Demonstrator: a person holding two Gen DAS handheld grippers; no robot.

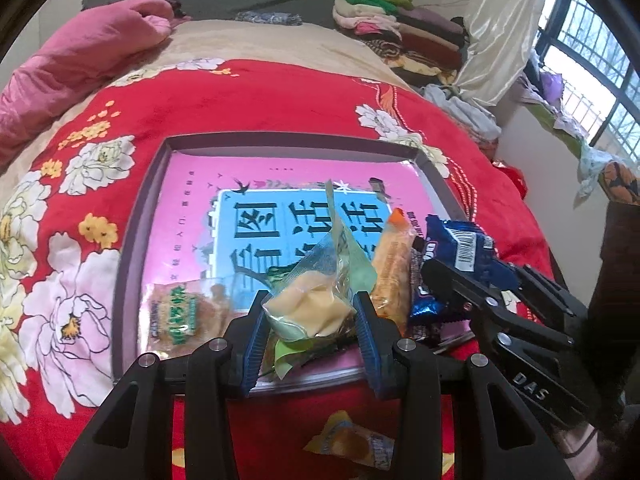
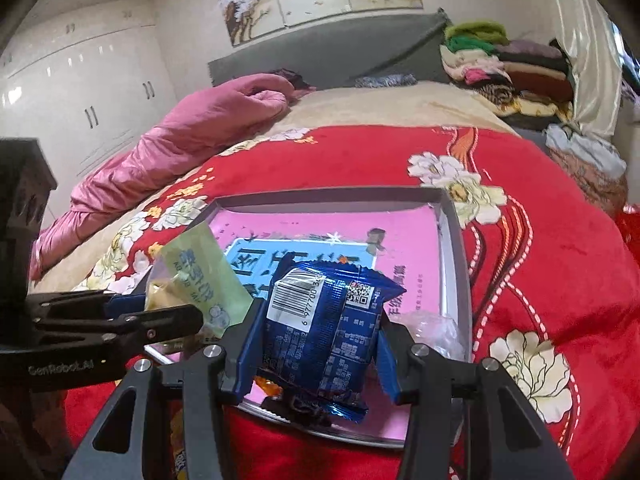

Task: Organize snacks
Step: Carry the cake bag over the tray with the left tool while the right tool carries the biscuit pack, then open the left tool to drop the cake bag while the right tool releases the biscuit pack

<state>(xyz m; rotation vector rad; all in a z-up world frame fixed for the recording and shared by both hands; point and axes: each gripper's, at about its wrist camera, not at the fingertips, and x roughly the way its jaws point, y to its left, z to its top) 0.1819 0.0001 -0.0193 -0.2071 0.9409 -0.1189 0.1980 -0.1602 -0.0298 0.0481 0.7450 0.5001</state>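
Observation:
A shallow grey box (image 1: 140, 216) with a pink and blue printed bottom lies on the red flowered blanket; it also shows in the right wrist view (image 2: 452, 240). My left gripper (image 1: 312, 320) is shut on a green-and-clear snack packet (image 1: 312, 300) with a pale yellow cake inside, held over the box's near edge. My right gripper (image 2: 316, 344) is shut on a blue snack packet (image 2: 324, 332) beside it; the packet also shows in the left wrist view (image 1: 464, 248). In the box lie a clear packet with green print (image 1: 180, 316) and an orange packet (image 1: 394, 264).
One yellow-and-blue snack packet (image 1: 352, 444) lies on the blanket in front of the box. A pink quilt (image 1: 80, 60) is at the far left. Folded clothes (image 1: 400, 28) are stacked at the far right by the window (image 1: 592, 72). A dark cabinet (image 2: 20, 216) stands left.

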